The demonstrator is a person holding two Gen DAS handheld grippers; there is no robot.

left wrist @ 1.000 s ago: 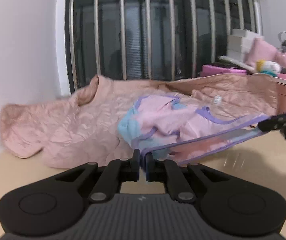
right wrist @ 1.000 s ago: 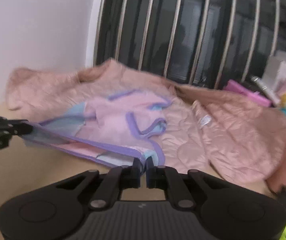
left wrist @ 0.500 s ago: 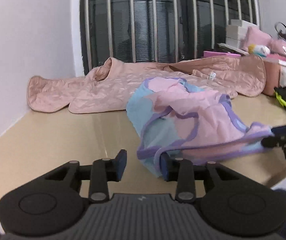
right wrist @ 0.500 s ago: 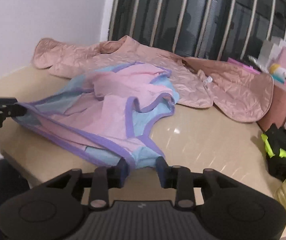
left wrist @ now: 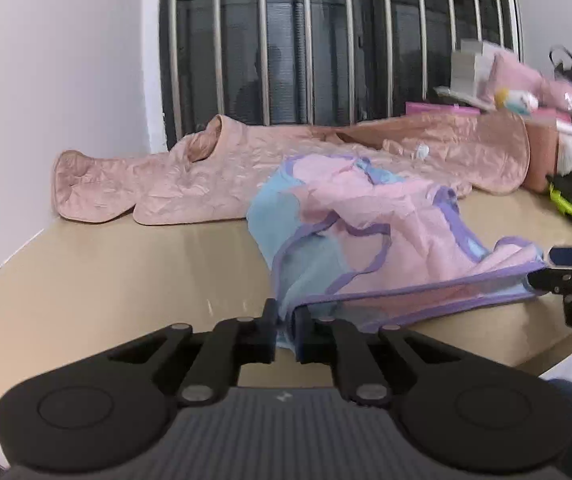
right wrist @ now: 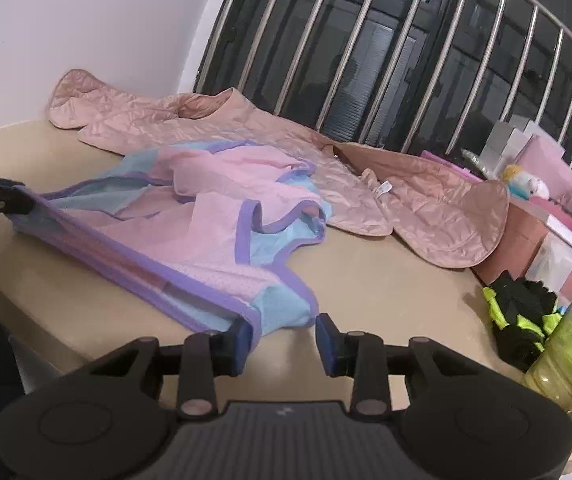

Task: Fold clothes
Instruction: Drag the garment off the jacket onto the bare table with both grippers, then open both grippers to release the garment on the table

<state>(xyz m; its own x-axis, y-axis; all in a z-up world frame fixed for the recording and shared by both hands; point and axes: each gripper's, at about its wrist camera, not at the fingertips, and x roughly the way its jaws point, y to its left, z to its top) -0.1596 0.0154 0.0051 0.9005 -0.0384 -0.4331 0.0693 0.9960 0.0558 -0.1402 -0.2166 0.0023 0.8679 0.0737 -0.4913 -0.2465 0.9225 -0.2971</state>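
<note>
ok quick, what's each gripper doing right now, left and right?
Left gripper: shut on the pink and blue garment hem.
Right gripper: open, hem corner between its fingers, not pinched.

Left side: the beige glossy tabletop (left wrist: 106, 272) lies bare from its near edge to the white wall (left wrist: 46, 100).
Back: a pink quilted satin jacket (left wrist: 214, 176) spreads along the metal-barred dark window (left wrist: 326, 40), closing that strip.
Middle: a pink, blue and purple-trimmed mesh garment (right wrist: 206, 216) covers the centre.
Right side: open tabletop beside the garment, then a black and neon-yellow bundle (right wrist: 522, 312), a greenish translucent jar (right wrist: 566, 352) and pink storage boxes (right wrist: 526, 232).
</note>
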